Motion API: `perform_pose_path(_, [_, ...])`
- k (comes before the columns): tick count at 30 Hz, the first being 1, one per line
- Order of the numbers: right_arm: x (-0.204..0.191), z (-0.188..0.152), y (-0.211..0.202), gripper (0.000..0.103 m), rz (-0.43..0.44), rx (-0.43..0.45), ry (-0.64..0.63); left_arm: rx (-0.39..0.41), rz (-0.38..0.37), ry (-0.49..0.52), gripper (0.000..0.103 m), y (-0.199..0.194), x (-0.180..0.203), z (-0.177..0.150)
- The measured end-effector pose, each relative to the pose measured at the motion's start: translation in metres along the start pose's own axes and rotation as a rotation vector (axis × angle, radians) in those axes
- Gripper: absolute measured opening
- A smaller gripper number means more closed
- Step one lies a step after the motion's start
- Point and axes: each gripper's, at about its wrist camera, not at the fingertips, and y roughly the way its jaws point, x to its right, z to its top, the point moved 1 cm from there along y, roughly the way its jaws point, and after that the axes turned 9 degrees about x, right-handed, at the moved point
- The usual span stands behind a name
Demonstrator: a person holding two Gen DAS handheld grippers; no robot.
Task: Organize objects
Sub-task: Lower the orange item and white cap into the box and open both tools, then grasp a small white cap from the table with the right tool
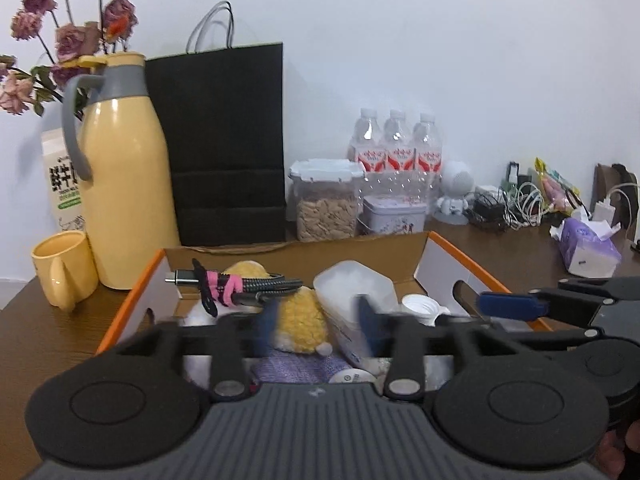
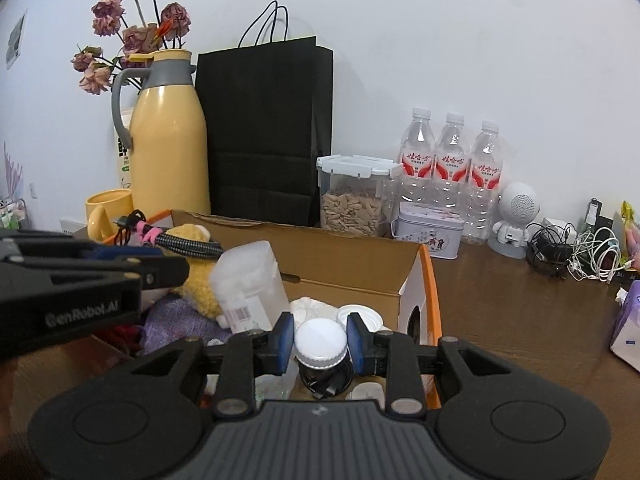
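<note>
An open cardboard box (image 2: 432,280) with orange sides holds the clutter. My right gripper (image 2: 320,340) hovers over its near corner, blue pads open on either side of a white-capped dark jar (image 2: 320,342) that stands in the box. My left gripper (image 1: 316,320) is open above a yellow plush toy (image 1: 300,320) and a translucent plastic tub (image 1: 352,292), holding nothing. A braided cable bundle with a pink tie (image 1: 240,284) lies on the plush. The right gripper (image 1: 512,302) shows at the box's right wall, and the left gripper (image 2: 160,264) at the left.
Behind the box stand a yellow jug (image 1: 124,184), a yellow mug (image 1: 64,268), a black paper bag (image 1: 224,140), a seed container (image 1: 326,204), three water bottles (image 1: 396,148) and a tin (image 1: 394,212). Tangled chargers (image 1: 508,204) and a tissue pack (image 1: 588,248) lie right.
</note>
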Motion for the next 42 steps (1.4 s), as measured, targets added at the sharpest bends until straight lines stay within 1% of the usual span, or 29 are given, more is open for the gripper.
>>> perform_pose_path(1, [0.0,0.0,-0.002,0.063,-0.005,0.007,0.003,0.019,0.015,0.005,0.08,-0.004,-0.001,0.0])
perform_pose_path(2, [-0.001,0.0,-0.005,0.074,-0.013,0.017,0.005,0.036,0.024,0.009,0.086,-0.009,-0.001,0.0])
perform_pose_path(3, [-0.001,0.0,-0.008,0.091,-0.022,0.029,0.004,0.043,0.031,0.01,0.098,-0.011,-0.002,0.001])
perform_pose_path(4, [-0.002,0.001,-0.01,0.097,-0.027,0.042,0.001,0.053,0.04,0.004,0.103,-0.014,-0.003,0.002])
perform_pose_path(5, [-0.002,0.002,-0.012,0.098,-0.027,0.051,-0.001,0.065,0.048,-0.003,0.103,-0.017,-0.004,0.003])
perform_pose_path(6, [-0.003,0.002,-0.014,0.102,-0.024,0.054,0.0,0.07,0.05,-0.009,0.103,-0.02,-0.004,0.004])
perform_pose_path(16, [-0.003,0.005,-0.023,0.103,-0.021,0.062,0.007,0.07,0.048,-0.031,0.103,-0.028,-0.008,0.006])
perform_pose_path(24, [-0.003,0.004,-0.038,0.103,-0.023,0.066,0.013,0.071,0.041,-0.041,0.103,-0.046,-0.015,0.007])
perform_pose_path(29, [-0.008,-0.001,-0.052,0.103,-0.011,0.047,0.008,0.055,0.041,-0.037,0.103,-0.059,-0.025,0.004])
perform_pose_path(35, [-0.012,-0.011,-0.063,0.103,-0.006,-0.002,0.003,0.002,0.059,-0.024,0.103,-0.073,-0.041,-0.011])
perform_pose_path(42, [-0.011,-0.035,-0.066,0.103,-0.007,-0.106,0.007,-0.092,0.087,-0.025,0.103,-0.079,-0.063,-0.035])
